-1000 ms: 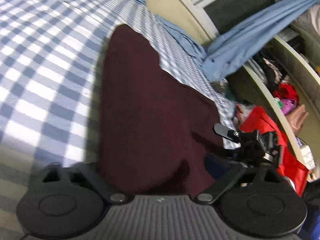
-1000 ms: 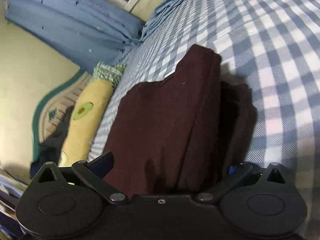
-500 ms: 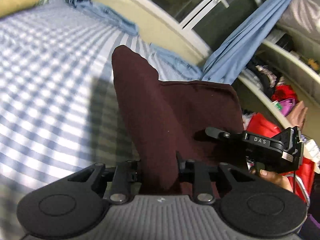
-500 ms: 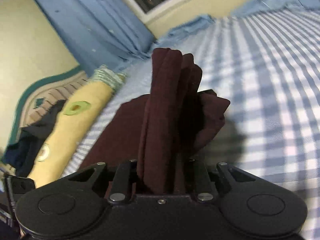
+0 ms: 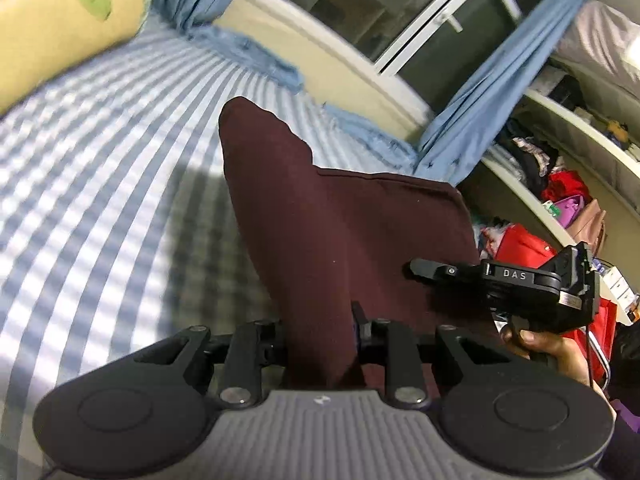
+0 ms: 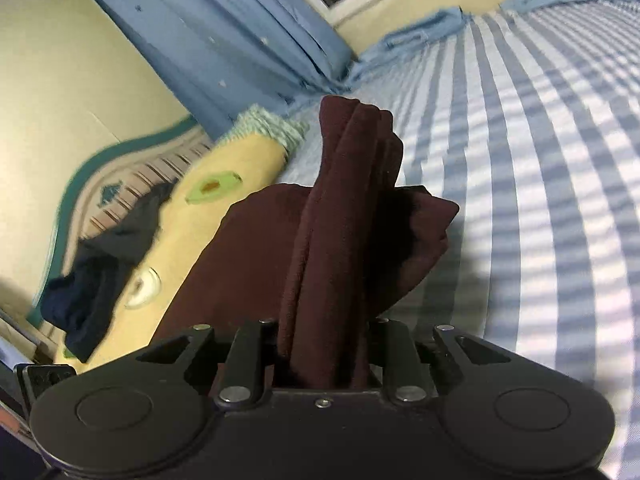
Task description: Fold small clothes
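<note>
A dark maroon garment (image 5: 344,224) hangs lifted above the blue-and-white checked bed (image 5: 100,184). My left gripper (image 5: 318,344) is shut on one corner of it, the cloth bunched between the fingers. My right gripper (image 6: 324,352) is shut on the other end, where the maroon garment (image 6: 340,216) stands up in thick folds. The right gripper also shows in the left wrist view (image 5: 508,284), at the cloth's right edge, held by a hand. The fingertips of both grippers are hidden in the cloth.
A yellow bolster pillow (image 6: 192,216) with a dark garment (image 6: 100,268) on it lies along the headboard. Blue curtains (image 6: 224,36) hang by the window. Shelves with clothes and a red bag (image 5: 532,248) stand beside the bed.
Both grippers have closed on the maroon garment and lifted it off the bed. It lay flat a second ago and now hangs stretched between them, higher than before.
</note>
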